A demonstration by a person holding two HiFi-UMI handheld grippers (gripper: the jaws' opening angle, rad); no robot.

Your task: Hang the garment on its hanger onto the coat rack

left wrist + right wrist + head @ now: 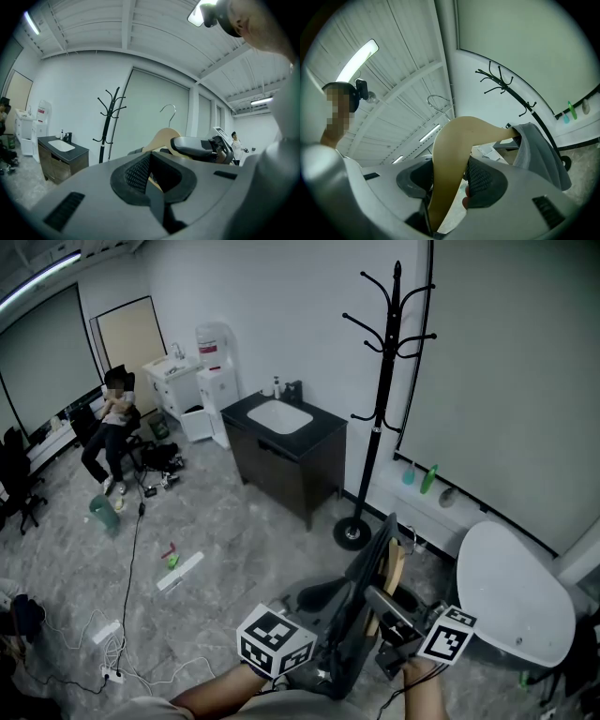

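My right tongs gripped the smooth, curved wooden hanger; my left tongs pinched the dark, limp garment. The black, branched rack stood apart.

The room is bright and the light is even. In the head view a long ceiling light glows at 10 o'clock. The floor has only faint shadows. The garment at 6 o'clock is so dark that its folds get lost. Straight lines bend near the edges.

Both gripper views are round pictures with black corners. In the left gripper view a lamp glares white at 1 o'clock. The left gripper sits close to the lens and looks soft and grey. In the right gripper view a light tube shines at 10 o'clock. The hanger and the right gripper are a bit blurry, and far things look sharper.
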